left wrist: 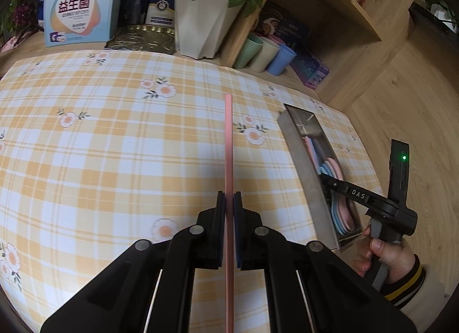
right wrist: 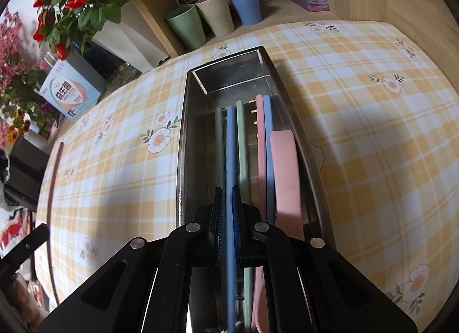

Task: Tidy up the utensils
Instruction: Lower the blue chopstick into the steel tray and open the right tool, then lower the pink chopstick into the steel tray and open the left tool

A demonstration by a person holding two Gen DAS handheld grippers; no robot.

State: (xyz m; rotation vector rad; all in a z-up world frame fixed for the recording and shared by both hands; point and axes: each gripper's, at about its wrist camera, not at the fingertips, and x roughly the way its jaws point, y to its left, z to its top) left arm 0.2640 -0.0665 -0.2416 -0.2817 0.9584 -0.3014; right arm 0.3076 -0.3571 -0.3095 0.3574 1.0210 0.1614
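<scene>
**Over the checked cloth: one stick per gripper, tray half loaded**

Down the middle of the left wrist view, the left gripper (left wrist: 229, 203) has its pads pinched on a pink chopstick (left wrist: 228, 143) that runs straight up the frame above the tablecloth (left wrist: 114, 137). My guess is it's held lengthwise so it can drop in parallel with the rest.

Centre of the right wrist view, the right gripper (right wrist: 226, 201) is squeezing a blue chopstick (right wrist: 230, 146) lined up along the metal tray (right wrist: 183, 137), where green, pink and blue utensils already lie side by side, plus a wide pink piece at right.

Hard to say if the blue one is touching the tray floor. The near ends of both sticks run off the bottom edge, and what that wide pink piece is, I can't tell.
</scene>
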